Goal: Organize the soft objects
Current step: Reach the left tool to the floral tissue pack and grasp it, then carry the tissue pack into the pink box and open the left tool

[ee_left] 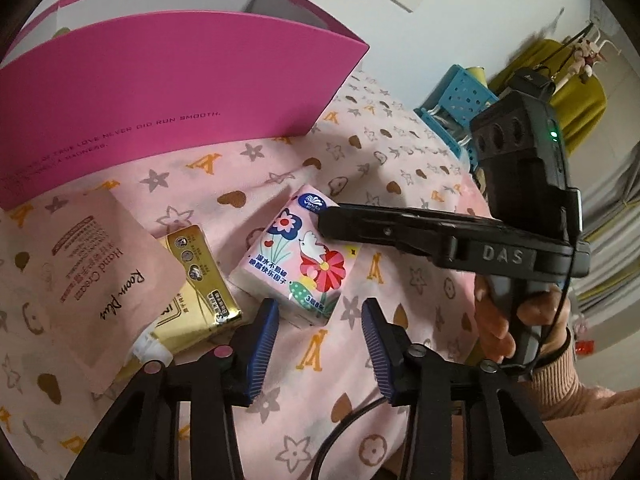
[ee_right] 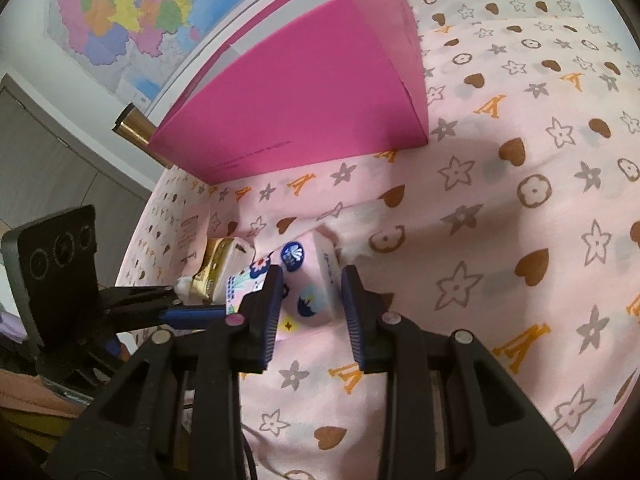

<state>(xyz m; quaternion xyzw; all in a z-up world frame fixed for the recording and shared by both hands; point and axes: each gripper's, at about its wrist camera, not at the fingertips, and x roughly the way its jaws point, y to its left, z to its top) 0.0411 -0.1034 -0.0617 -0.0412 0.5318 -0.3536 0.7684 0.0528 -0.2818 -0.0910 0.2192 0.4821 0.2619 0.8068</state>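
- Left gripper [ee_left: 320,336]: black plastic arms, blue ribbed pads [ee_left: 264,340]. Jaws spread and gripping nothing; the near corner of the floral pack sits just between the tips, and no pad presses it.
- Floral tissue pack [ee_left: 300,268]: soft block in glossy pink film printed with flowers and a bird, white at the sides. It lies on the cloth close to the draped edge, corner-on to the left gripper like a diamond. The blue logo end points away, toward the box. The lens makes its long axis hard to judge.
- Right gripper [ee_right: 310,300]: same build, held by a person's hand [ee_left: 516,312] in a pink sleeve. Its pads flank one end of the floral pack, with part of the pack showing beyond the left finger. I cannot tell whether they are pinching it.
- Gold tissue pack [ee_left: 200,280]: shiny foil-look wrap, oblong, just beside the floral pack on the side nearer the cloth's edge, its long side angled toward the box.
- Pink sachet [ee_left: 92,272]: flat, matte, printed "Hand Cream", overlapping the gold pack.
- Cloth [ee_left: 360,160]: pale pink, softly wrinkled, printed with stars and hearts. It is bare on the floral pack's far side, toward the opposite edge.
- Magenta box [ee_left: 160,92]: stiff card, sharp corners, front wall upright, standing well beyond the packs.
- Blue basket [ee_left: 460,96]: perforated plastic, past the cloth's far edge.
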